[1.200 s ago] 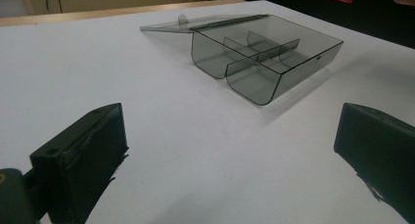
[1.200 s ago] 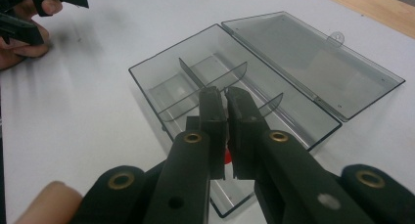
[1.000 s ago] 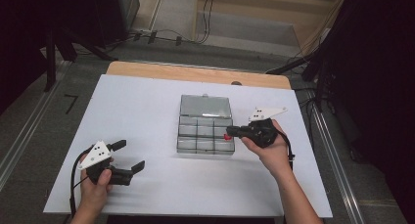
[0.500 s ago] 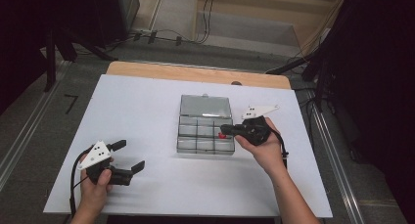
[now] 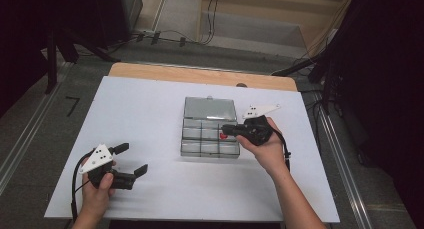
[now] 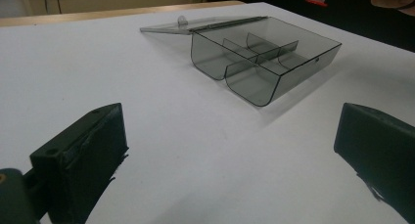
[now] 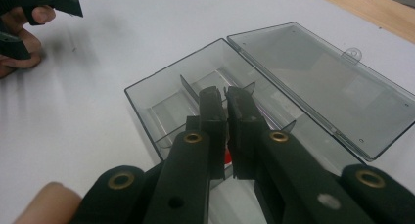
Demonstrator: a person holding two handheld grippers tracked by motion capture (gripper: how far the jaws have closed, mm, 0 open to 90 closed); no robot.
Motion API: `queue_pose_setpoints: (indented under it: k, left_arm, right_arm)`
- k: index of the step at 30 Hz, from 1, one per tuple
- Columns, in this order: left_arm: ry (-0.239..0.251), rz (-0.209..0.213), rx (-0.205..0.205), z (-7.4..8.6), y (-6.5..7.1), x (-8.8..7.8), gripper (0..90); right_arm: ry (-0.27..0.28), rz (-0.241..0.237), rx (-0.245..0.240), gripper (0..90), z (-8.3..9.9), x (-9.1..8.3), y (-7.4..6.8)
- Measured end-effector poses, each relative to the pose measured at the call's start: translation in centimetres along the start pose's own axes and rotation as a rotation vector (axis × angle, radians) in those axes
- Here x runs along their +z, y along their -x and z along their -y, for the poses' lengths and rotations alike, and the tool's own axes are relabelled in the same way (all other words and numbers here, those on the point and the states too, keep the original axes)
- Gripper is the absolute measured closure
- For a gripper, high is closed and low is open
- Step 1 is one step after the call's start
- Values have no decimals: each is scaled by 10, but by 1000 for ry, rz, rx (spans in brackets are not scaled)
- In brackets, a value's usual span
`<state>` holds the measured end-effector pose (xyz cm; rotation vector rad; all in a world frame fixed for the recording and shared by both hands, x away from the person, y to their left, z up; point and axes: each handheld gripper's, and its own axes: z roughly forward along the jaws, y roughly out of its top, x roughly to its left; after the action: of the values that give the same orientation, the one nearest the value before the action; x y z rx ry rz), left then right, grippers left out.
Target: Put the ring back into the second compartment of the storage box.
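- My right gripper point(image 5: 226, 129) has its jaws drawn nearly together, a thin slit left between them; something small and red point(image 5: 223, 136) sits right at the tips. In the right gripper view the red thing point(image 7: 227, 158) peeks out under the jaws, so I can't tell if I'm pinching it or just hovering above it.
- The jaws point toward 9 o'clock in the high view, tips over the right-hand cells of the box point(image 5: 209, 140). My guess is the narrow setting is there to fit between the dividers.
- My right hand point(image 5: 264, 144) comes in from the box's 3 o'clock side, wrist low near the table, probably so the tips reach the cell without knocking the wall.
- The clear organizer box sits mid-table, lid point(image 5: 210, 108) flipped flat at its 12 o'clock side, hinged open so every cell is reachable from above.
- In the right gripper view the cells I can see look empty apart from the red bit; dividers point(image 7: 192, 91) stand upright.
- My left gripper point(image 5: 131, 160) is spread wide, holding nothing, parked at roughly 8 o'clock from the box and well apart from it. It looks idle, kept out of the right hand's way.
- The left gripper view looks along the white table point(image 5: 150, 104) at the box point(image 6: 264, 57) from low down, jaws framing it but nowhere near touching.
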<state>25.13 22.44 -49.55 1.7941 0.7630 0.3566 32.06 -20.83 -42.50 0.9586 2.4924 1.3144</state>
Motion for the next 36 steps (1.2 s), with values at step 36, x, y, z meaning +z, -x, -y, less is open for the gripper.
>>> queue_pose_setpoints:
  k: [36]
  left_arm:
    - [-2,5,6,0,1,0,0]
  right_arm:
    - [23,21,-6,841,-14,26,9]
